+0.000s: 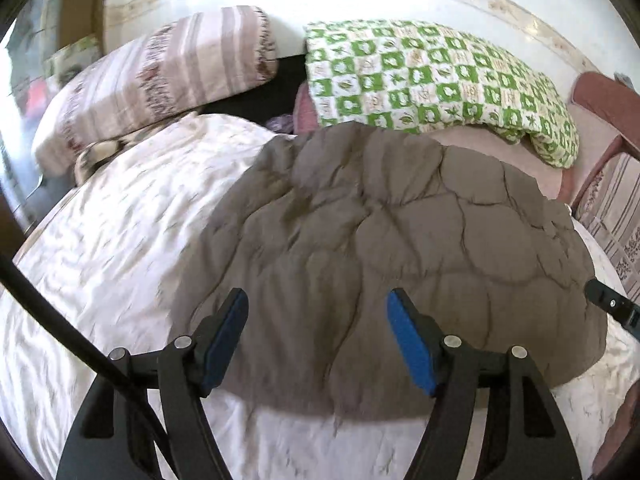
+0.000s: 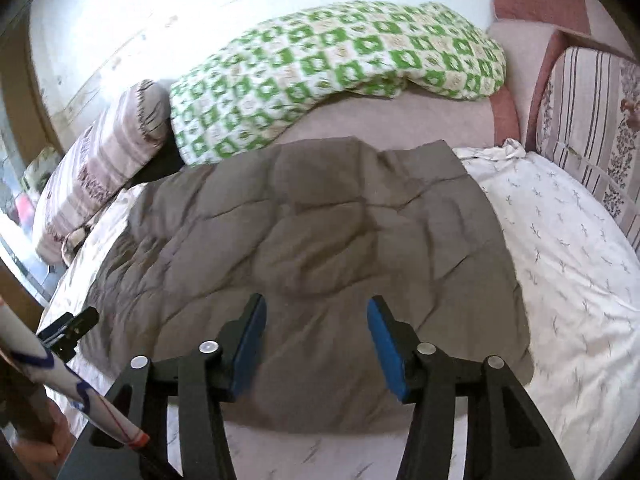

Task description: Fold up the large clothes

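While the grey-brown quilted padded garment (image 1: 384, 264) lies flat on the white leaf-print bedsheet (image 1: 100, 248), our left gripper (image 1: 316, 340) and right gripper (image 2: 316, 348) hover over its near edge — both released, holding nothing. We judge the next fold wants matched corner grips — lifted evenly.

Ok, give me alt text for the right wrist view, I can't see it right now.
A brown quilted garment lies folded on a white patterned bedsheet, with the right gripper open above its near edge, holding nothing. Behind it lie a green-and-white checked pillow and a striped pillow; the left gripper shows at the left edge.
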Demonstrator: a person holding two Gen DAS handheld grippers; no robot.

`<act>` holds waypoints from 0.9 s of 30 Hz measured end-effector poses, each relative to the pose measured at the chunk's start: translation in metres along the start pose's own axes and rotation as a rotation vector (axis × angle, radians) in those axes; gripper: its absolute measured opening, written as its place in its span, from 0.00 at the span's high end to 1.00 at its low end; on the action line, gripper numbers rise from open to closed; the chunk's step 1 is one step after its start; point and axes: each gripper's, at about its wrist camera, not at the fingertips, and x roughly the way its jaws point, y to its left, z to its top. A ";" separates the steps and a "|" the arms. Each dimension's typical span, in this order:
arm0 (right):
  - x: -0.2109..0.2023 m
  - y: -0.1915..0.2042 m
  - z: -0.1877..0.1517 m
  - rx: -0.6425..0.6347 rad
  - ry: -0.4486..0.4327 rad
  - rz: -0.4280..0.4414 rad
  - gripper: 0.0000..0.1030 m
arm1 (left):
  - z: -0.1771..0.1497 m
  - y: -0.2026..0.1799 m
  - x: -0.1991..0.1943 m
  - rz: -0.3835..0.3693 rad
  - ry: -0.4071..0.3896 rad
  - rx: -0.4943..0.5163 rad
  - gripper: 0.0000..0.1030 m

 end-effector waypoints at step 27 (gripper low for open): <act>0.048 -0.001 0.004 0.006 -0.037 -0.006 0.46 | 0.012 0.011 0.054 0.106 -0.069 0.012 0.25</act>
